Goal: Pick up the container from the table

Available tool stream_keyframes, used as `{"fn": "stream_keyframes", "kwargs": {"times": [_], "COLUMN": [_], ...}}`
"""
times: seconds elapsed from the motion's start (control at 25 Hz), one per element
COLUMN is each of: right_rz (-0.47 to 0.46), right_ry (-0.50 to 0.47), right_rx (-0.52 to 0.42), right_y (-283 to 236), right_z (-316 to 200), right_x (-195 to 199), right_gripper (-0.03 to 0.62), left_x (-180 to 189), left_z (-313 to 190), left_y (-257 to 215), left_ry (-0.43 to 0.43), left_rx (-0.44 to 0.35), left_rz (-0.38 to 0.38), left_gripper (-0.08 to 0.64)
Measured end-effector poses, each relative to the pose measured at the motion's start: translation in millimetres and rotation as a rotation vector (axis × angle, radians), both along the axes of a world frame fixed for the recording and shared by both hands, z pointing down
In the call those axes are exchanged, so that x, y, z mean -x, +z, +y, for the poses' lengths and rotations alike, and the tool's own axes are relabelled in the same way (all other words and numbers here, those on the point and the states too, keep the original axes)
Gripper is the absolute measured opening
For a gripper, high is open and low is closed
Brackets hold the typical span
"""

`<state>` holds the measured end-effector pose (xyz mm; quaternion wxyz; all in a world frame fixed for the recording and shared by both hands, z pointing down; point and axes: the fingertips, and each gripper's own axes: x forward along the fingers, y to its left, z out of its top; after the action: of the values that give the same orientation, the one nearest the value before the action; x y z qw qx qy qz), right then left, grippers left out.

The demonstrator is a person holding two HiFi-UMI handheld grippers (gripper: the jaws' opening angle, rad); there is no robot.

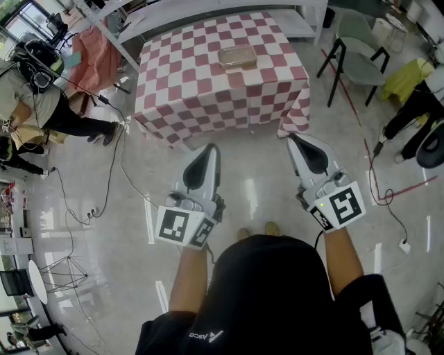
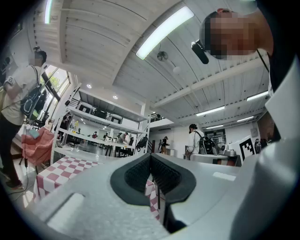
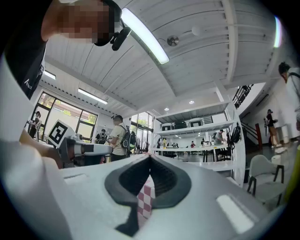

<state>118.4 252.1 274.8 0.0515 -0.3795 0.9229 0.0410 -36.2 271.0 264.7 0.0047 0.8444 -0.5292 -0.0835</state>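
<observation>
A shallow clear container (image 1: 237, 57) lies on the table (image 1: 180, 97) with the red-and-white checked cloth, toward its far middle. Both grippers hang over the floor, well short of the table's near edge. My left gripper (image 1: 210, 150) is shut, its tips meeting with nothing between them. My right gripper (image 1: 292, 139) is likewise shut and empty. In the left gripper view the jaws (image 2: 150, 155) meet at the tips, with the checked cloth (image 2: 63, 168) beyond. In the right gripper view the tips (image 3: 150, 157) touch, and a strip of checked cloth (image 3: 146, 199) shows through the gap below them.
A dark-framed chair (image 1: 357, 52) stands right of the table. A person (image 1: 48, 104) stands at the far left, with cables (image 1: 111, 180) trailing over the glossy floor. White shelving (image 1: 208, 10) runs behind the table. Another person's leg (image 1: 416, 111) is at the right edge.
</observation>
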Motion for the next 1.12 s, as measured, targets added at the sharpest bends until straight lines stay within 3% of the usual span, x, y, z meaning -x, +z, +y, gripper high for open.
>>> {"fn": "stream_keyframes", "kwargs": {"times": [0.44,0.92,1.0,1.12], "right_rz": [-0.015,0.027,0.034,0.047], "right_ry": [-0.019,-0.052,-0.054,-0.069], "right_rx": [0.002,0.003,0.004,0.015], "right_y": [2.1,11.2,14.2,20.2], "right_z": [-14.5,-56.7,-89.0,-207.5], "right_x": [-22.4,-45.7,-39.5,-23.3], "right_gripper": [0.003,0.003,0.003,0.003], "left_x": [-21.2,-40.8,-34.9,-20.3], "left_z": [-15.6,-52.1,-83.3,-200.4], "left_y": [-0.7,-6.0,-5.1,-2.5], "left_ry": [-0.019,-0.077,-0.078,-0.091], "left_rx": [-0.004,-0.039,-0.044,-0.044], "left_rz": [-0.009,-0.039,-0.044,-0.053], "left_gripper": [0.009,0.009,0.009,0.009]}}
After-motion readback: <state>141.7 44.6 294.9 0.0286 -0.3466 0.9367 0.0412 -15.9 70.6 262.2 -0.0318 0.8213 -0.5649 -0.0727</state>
